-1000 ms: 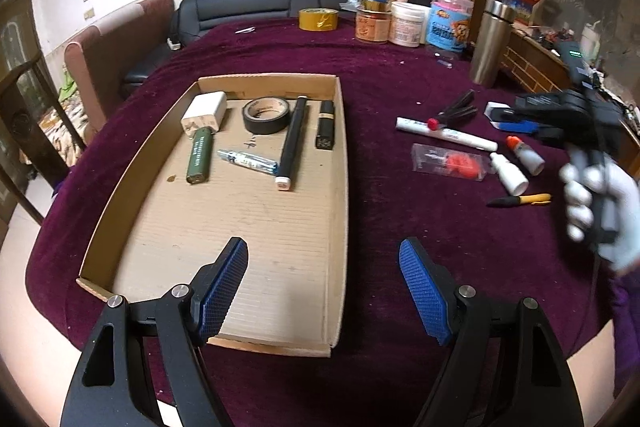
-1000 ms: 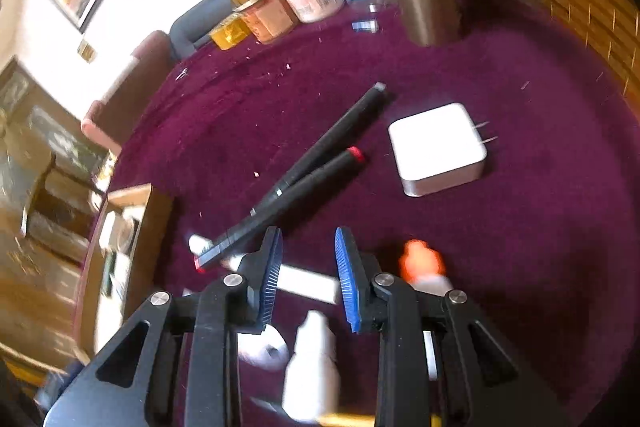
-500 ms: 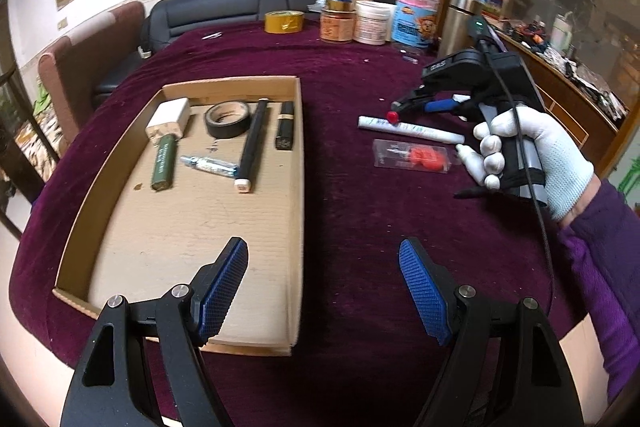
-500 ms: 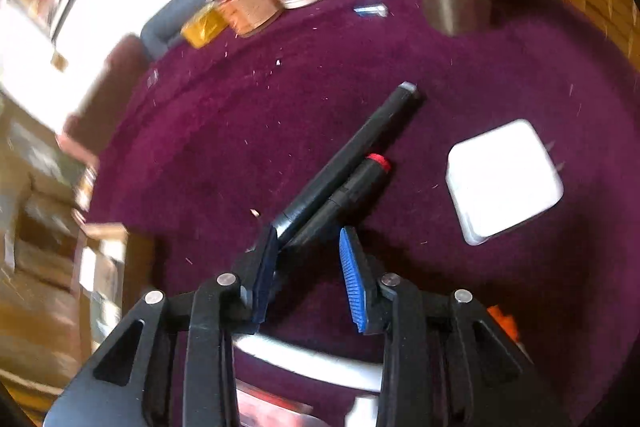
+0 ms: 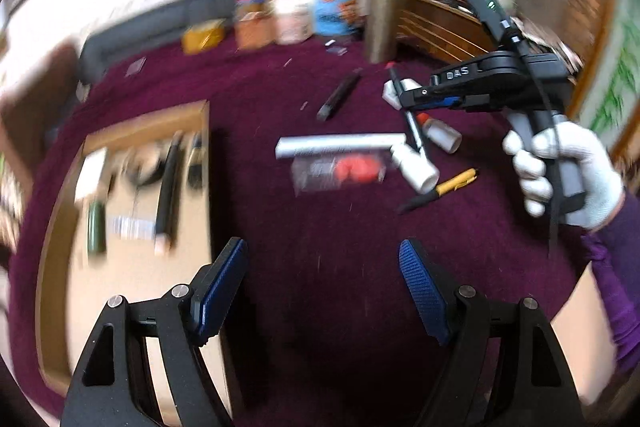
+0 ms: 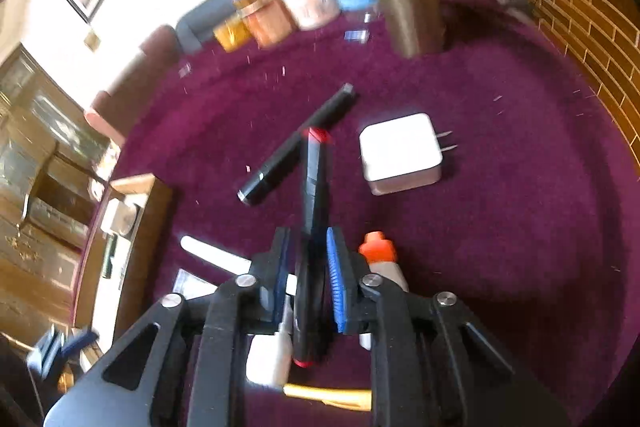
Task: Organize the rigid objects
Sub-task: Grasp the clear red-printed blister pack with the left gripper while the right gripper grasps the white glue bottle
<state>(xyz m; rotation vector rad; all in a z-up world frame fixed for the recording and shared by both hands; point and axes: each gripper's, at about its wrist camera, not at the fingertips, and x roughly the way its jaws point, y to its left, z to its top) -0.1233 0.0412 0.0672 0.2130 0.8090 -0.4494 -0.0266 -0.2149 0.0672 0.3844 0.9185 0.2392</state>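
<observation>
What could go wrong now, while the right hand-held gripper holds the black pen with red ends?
1. The right hand-held gripper grips the red-tipped black pen near one end, so most of it sticks out forward; it may pivot or slip.
2. On the way to the cardboard tray, the pen could strike the tray wall.
3. The left hand-held gripper hangs open beside the tray; the two could collide.

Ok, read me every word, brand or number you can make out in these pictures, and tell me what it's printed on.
"DAS": white letters on the black body of the right gripper, left wrist view.
Blue labelled jar at the table's far edge: print too blurred to read.
White cylindrical marker: no legible text.
Nothing else readable.
</observation>
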